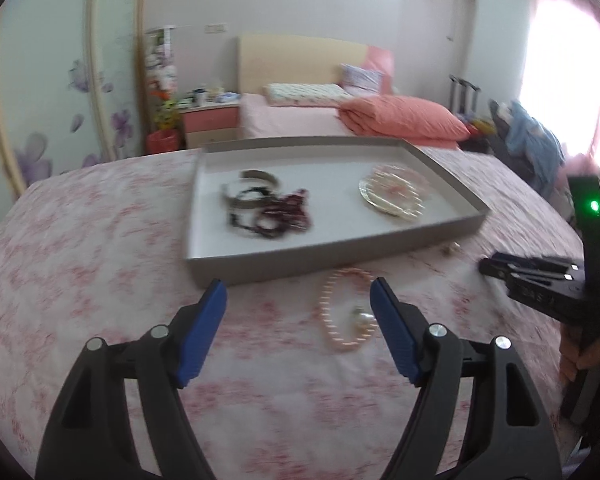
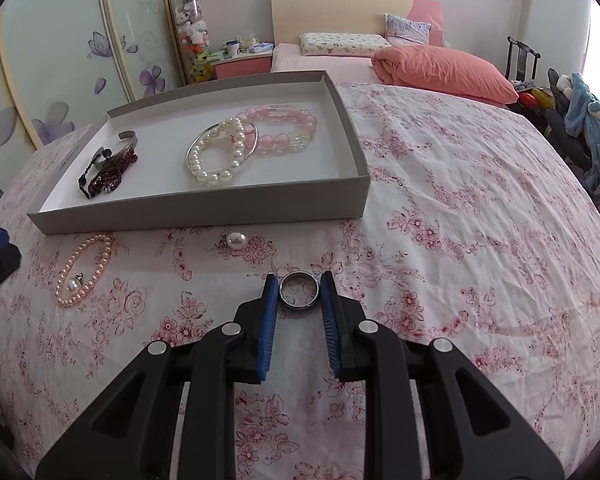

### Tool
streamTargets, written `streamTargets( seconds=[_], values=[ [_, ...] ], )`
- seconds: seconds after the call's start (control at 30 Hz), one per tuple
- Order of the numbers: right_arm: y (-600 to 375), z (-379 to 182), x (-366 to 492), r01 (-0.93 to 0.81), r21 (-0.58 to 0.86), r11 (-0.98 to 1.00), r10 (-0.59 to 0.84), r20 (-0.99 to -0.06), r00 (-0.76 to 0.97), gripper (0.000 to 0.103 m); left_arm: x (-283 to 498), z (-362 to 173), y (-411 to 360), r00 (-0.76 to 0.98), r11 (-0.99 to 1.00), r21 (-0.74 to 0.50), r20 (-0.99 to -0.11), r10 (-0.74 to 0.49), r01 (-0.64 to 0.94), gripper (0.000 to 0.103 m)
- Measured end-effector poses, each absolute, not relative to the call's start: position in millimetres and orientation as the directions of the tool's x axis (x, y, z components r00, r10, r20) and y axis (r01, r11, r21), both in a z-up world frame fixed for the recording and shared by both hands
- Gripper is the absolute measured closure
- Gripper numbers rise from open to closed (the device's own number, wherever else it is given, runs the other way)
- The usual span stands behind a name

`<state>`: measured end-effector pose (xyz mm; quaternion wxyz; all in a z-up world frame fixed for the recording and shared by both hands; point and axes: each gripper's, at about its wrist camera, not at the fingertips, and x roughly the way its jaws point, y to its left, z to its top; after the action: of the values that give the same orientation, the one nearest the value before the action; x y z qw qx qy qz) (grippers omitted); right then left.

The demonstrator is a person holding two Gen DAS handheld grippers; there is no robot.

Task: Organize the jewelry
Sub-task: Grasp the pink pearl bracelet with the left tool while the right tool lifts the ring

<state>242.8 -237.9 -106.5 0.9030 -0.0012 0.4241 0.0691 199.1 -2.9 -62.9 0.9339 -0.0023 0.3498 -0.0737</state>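
Observation:
A grey shallow box [image 2: 204, 210] sits on the floral cloth and holds a white pearl bracelet [image 2: 216, 156], a pink bead bracelet [image 2: 288, 128], a silver cuff [image 2: 128, 138] and dark red beads [image 2: 108, 176]. My right gripper [image 2: 299, 284] is shut on a silver ring [image 2: 299, 290] at the cloth. A pink pearl bracelet [image 2: 84, 270] with a pearl earring [image 2: 74, 284] inside it lies in front of the box, and another pearl earring [image 2: 236, 241] lies nearby. My left gripper [image 1: 298, 292] is open, just left of the pink pearl bracelet [image 1: 344, 314] and before the box [image 1: 332, 252].
The table carries a pink floral cloth [image 2: 460, 220]. Behind it stand a bed with a coral duvet [image 2: 444, 68], a nightstand [image 2: 242, 64] and a floral wardrobe door [image 2: 60, 60]. Clothes hang over a chair [image 2: 588, 128] at the right.

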Motion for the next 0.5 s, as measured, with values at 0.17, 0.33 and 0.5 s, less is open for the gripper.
streamTargets(
  seconds=[0.17, 0.33, 0.5],
  values=[
    [-240, -107, 243, -0.128, 0.069, 0.989, 0.134, -0.765, 0.629, 0.080, 220, -77, -20, 0.683, 0.984, -0.058, -0.714, -0.158, 0.167, 0.056],
    [-241, -107, 243, -0.129, 0.077, 0.989, 0.142, -0.765, 0.628, 0.080, 235, -94, -33, 0.626, 0.984, -0.012, -0.770, -0.124, 0.180, 0.076],
    [-241, -106, 242, -0.131, 0.082, 0.988, 0.147, -0.765, 0.628, 0.080, 232, -102, -34, 0.611, 0.981, 0.031, -0.786, -0.094, 0.191, 0.089]
  ],
)
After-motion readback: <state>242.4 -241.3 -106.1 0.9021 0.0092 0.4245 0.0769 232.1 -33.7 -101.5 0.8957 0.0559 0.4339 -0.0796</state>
